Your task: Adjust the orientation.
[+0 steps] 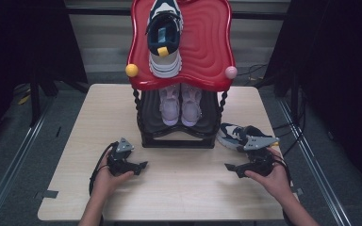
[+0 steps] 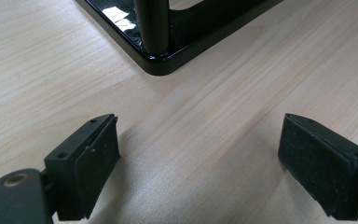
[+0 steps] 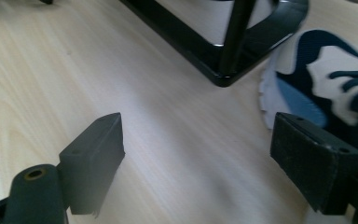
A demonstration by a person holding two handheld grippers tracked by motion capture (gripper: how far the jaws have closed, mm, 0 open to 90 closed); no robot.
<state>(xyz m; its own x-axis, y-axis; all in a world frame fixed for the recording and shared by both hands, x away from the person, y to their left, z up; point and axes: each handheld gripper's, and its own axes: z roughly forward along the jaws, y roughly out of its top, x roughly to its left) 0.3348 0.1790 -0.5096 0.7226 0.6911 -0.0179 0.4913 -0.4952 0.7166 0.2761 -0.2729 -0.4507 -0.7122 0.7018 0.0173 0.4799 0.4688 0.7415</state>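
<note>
A navy and white sneaker (image 1: 164,40) lies on the red wavy top (image 1: 207,47) of a shoe rack. Its mate (image 1: 235,136) rests on the table just right of the rack's black base (image 1: 179,142). In the right gripper view this sneaker (image 3: 317,79) is beyond the right jaw and not touching it. My right gripper (image 1: 230,167) is open, with bare wood between its jaws (image 3: 198,140). At the front left of the rack, my left gripper (image 1: 143,166) is open over the table (image 2: 200,144). It points at the base's corner (image 2: 161,63).
A pair of pale lilac shoes (image 1: 181,104) sits on the rack's lower black shelf. A yellow ball (image 1: 131,70) and a pink ball (image 1: 231,72) mark the red top's front corners. The light wooden table (image 1: 184,193) stretches between my hands and its front edge.
</note>
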